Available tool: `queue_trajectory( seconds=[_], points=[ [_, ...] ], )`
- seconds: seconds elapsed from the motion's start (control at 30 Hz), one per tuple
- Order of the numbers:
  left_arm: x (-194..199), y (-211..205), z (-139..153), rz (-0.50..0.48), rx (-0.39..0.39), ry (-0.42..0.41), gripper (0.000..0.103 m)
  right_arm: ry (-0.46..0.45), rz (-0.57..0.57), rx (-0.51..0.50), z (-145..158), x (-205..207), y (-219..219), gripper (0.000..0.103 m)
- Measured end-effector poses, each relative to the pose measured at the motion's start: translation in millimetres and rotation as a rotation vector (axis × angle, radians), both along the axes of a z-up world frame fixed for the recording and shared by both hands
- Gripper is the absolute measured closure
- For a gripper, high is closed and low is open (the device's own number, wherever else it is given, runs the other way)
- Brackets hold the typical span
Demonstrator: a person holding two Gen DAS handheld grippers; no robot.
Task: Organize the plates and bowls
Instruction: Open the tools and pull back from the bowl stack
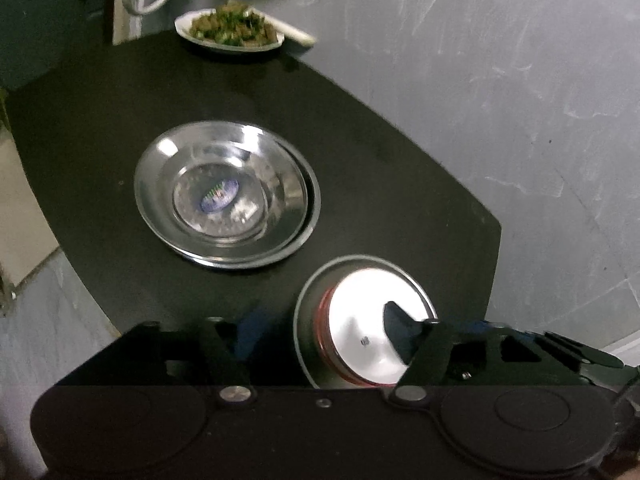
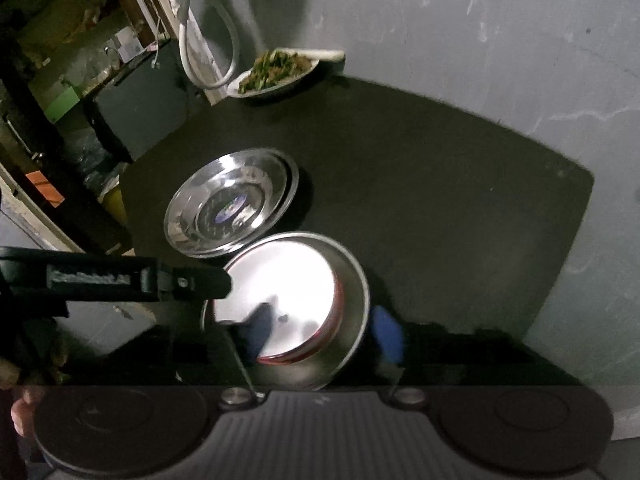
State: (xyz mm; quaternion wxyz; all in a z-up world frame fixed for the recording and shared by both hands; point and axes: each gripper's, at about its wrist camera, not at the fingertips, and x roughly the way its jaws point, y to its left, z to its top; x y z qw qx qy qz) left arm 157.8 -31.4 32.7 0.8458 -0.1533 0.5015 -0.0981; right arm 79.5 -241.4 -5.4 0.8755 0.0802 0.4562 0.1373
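On the black tabletop point(image 1: 380, 128), a white red-rimmed ceramic plate point(image 1: 364, 336) sat inside a round steel bowl point(image 2: 352, 280) at lower centre. Both the left gripper point(image 1: 320, 332) and the right gripper point(image 2: 320, 332) stood wide apart, gripping nothing. Two stacked shiny steel plates point(image 1: 224, 196) lay mid-frame, a white plate of greens point(image 1: 230, 30) at the top.

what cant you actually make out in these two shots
- Sticker in the stacked steel plates: blurred, unreadable in both views.
- Steel bowl holding the white dish: near edge cut off by the left gripper body.
- Small mark on that dish: too small.
- Food plate: motion blurred; ingredients unclear.
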Motion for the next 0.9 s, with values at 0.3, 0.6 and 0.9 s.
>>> queue_trajectory(
  seconds=[0.3,0.6,0.9],
  points=[
    [-17.7,11.9,8.3,0.057,0.047,-0.072,0.001,-0.038,-0.036,-0.019,4.6,-9.5,-13.6,0.000],
    [-26.7,21.7,-7.8,0.085,0.139,0.029,0.001,-0.009,-0.098,-0.121,-6.0,-13.8,-22.4,0.000],
    [-19.3,15.3,-12.2,0.001,0.216,0.100,0.001,0.052,-0.169,-0.139,-22.4,-16.6,-30.3,0.000]
  ],
)
